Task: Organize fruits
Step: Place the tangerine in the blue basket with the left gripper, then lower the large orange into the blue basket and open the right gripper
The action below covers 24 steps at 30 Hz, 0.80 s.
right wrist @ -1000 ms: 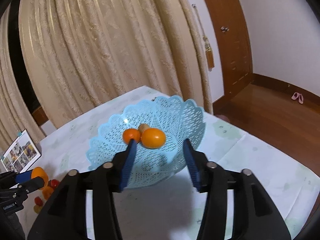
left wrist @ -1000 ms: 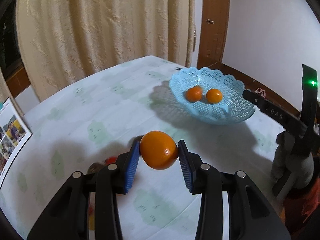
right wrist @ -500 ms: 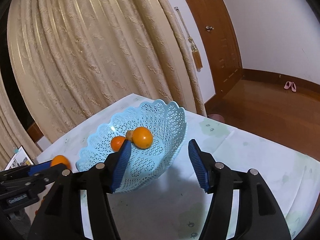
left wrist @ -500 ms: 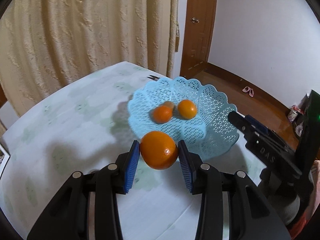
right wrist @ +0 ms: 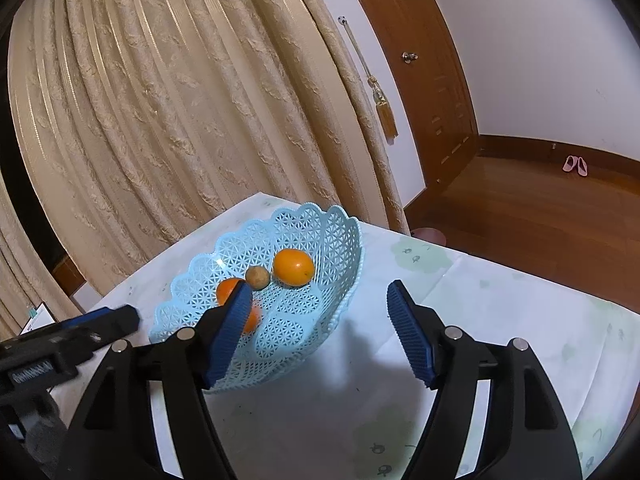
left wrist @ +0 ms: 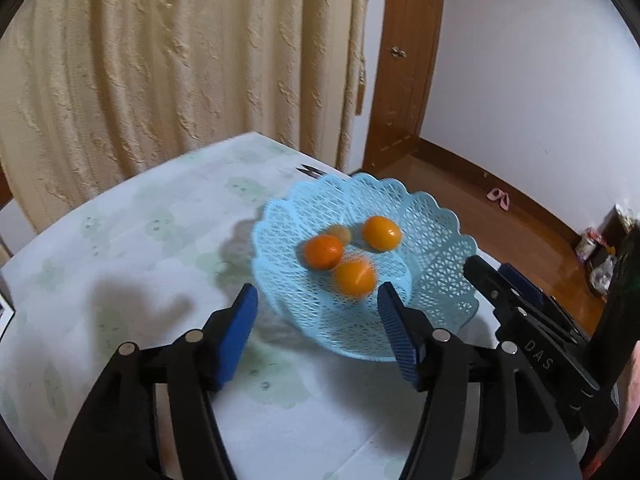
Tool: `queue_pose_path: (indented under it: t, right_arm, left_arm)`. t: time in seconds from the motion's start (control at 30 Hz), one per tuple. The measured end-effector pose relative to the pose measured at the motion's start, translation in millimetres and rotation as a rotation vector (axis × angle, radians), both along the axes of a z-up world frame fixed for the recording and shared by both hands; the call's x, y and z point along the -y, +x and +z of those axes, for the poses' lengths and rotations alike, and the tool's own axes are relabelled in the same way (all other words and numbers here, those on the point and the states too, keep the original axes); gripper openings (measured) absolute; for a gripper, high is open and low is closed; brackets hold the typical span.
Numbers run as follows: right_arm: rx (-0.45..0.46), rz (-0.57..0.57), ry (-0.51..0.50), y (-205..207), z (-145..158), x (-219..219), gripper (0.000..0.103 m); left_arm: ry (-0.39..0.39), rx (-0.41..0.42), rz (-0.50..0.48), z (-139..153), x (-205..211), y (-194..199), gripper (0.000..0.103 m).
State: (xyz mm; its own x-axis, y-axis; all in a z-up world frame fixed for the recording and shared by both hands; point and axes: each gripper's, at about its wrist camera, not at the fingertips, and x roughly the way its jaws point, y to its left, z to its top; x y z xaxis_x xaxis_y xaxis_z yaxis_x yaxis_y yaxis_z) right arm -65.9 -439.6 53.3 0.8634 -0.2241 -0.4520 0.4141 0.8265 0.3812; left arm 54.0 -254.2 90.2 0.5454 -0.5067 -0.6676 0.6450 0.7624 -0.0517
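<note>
One blue lattice basket [left wrist: 440, 248] stands on the one counter [left wrist: 140, 240]; inside it lie three oranges, namely a far orange [left wrist: 381, 233], a left orange [left wrist: 323, 251] and a blurred near orange [left wrist: 355, 278]; one small brownish fruit [left wrist: 340, 233] sits among them, four pieces of fruit in all; two grippers are in view, the left gripper [left wrist: 316, 326] and the right gripper [right wrist: 320, 330], each with two blue pads; one pair of pink slippers [right wrist: 575, 165] lies on the floor.

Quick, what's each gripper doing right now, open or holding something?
Left gripper: open, holding nothing.
Right gripper: open, holding nothing.
</note>
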Motion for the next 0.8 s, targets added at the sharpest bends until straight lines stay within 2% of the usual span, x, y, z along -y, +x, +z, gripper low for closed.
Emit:
queue_pose_path:
  t: [0.07, 0.33, 0.8]
  right_arm:
    - [0.001, -0.001, -0.002, 0, 0, -1, 0.072]
    - [0.006, -0.006, -0.007, 0, 0, -1, 0.072]
    - [-0.001, -0.013, -0.014, -1, 0, 0, 0.072]
  left_arm:
    - [-0.012, 0.006, 0.025, 5, -12, 3, 0.071]
    - [-0.033, 0.032, 0.145, 26, -73, 16, 0.081]
    - [-0.015, -0.013, 0.286, 14, -158, 20, 0.081]
